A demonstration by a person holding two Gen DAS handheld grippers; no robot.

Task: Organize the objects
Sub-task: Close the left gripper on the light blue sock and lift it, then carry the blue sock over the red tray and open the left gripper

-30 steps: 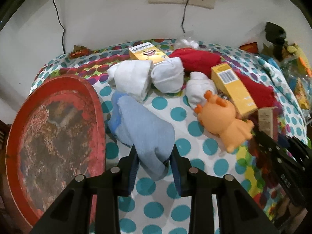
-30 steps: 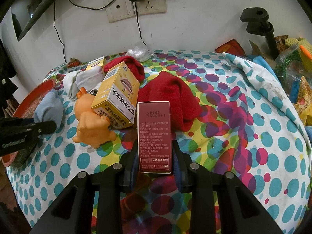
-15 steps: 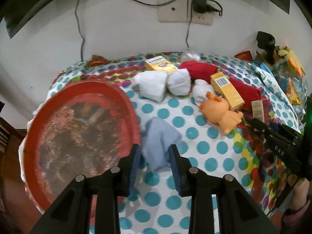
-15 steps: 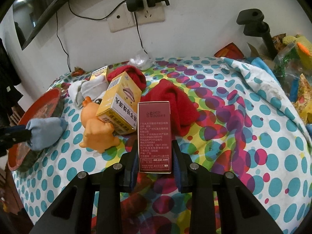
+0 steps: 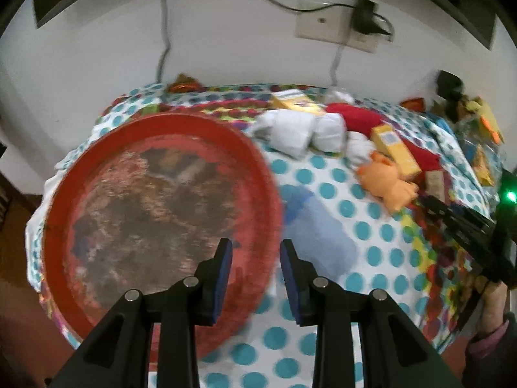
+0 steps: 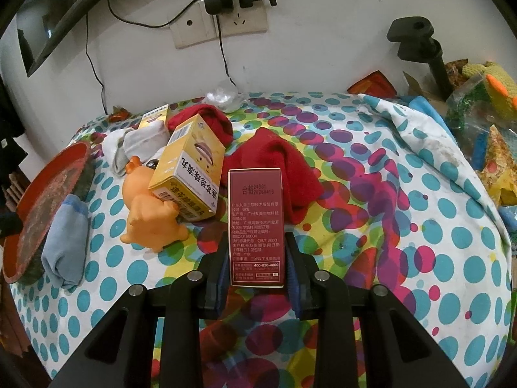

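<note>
Left gripper (image 5: 255, 265) hangs released and empty, its jaws just widened, over the red tray (image 5: 58, 194). The pale blue sock (image 6: 66, 239) lies crumpled beside it. Right gripper (image 6: 255, 265) clenches a dark red box (image 6: 255, 226).

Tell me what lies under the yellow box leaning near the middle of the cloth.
The yellow box leans on the orange toy. Its lower end covers part of the toy's back, so what lies beneath there cannot be seen.
</note>
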